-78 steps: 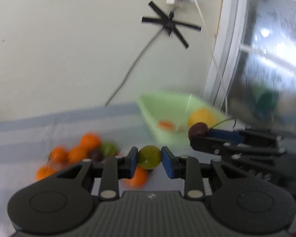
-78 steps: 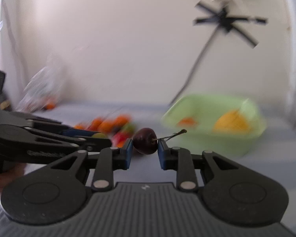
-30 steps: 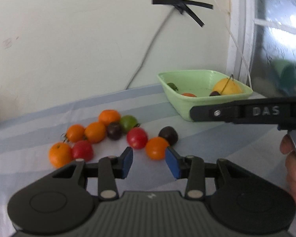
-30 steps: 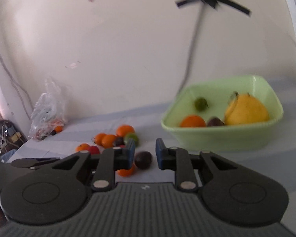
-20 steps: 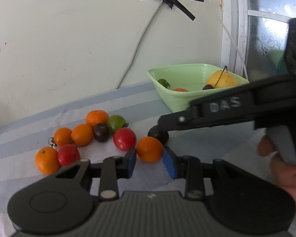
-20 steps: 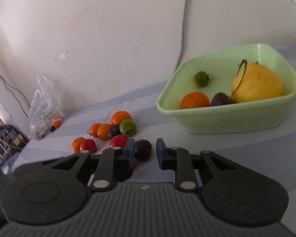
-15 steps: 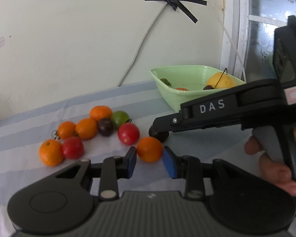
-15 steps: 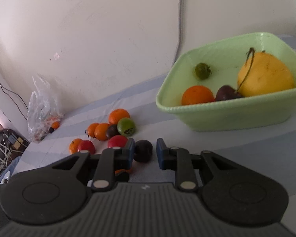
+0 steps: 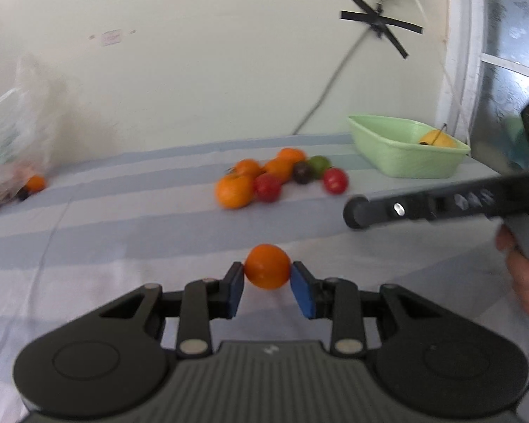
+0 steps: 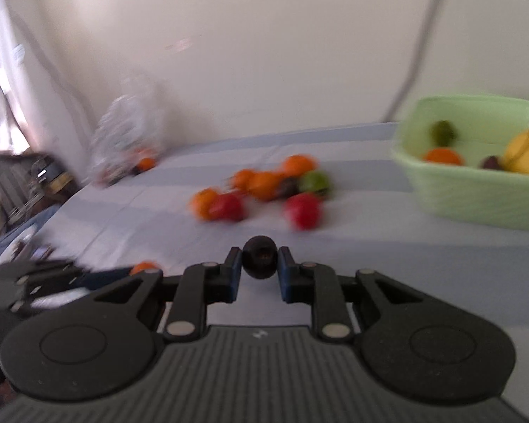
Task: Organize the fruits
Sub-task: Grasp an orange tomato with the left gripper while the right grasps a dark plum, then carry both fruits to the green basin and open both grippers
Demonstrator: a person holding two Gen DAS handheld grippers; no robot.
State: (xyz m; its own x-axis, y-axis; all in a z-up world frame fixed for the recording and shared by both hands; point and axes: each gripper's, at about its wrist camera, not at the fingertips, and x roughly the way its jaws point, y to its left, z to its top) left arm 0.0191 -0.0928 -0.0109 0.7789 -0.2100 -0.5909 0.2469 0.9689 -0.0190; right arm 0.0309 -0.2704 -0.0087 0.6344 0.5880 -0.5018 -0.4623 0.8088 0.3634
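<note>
My left gripper [image 9: 267, 287] is shut on a small orange fruit [image 9: 267, 266] and holds it above the striped cloth. My right gripper [image 10: 260, 269] is shut on a dark round fruit [image 10: 259, 256]; it also shows in the left wrist view as a black arm [image 9: 423, 206] on the right. A cluster of orange, red, green and dark fruits [image 9: 278, 176] lies on the cloth ahead, and shows blurred in the right wrist view [image 10: 264, 188]. A light green basin [image 9: 405, 153] at the far right holds a yellow fruit [image 10: 527, 151], an orange one, a green one and a dark one.
A clear plastic bag [image 9: 14, 134] with more fruit lies at the far left by the wall. A taped cable [image 9: 335, 81] runs down the wall. A window frame [image 9: 469, 53] stands at the right. Clutter [image 10: 35, 183] sits beyond the table's left edge.
Both grippers closed on fruit lying on the cloth, the left on the orange fruit, the right on the dark one, and pulled back from the cluster. Earlier they dropped a green fruit and a cherry in the basin.
</note>
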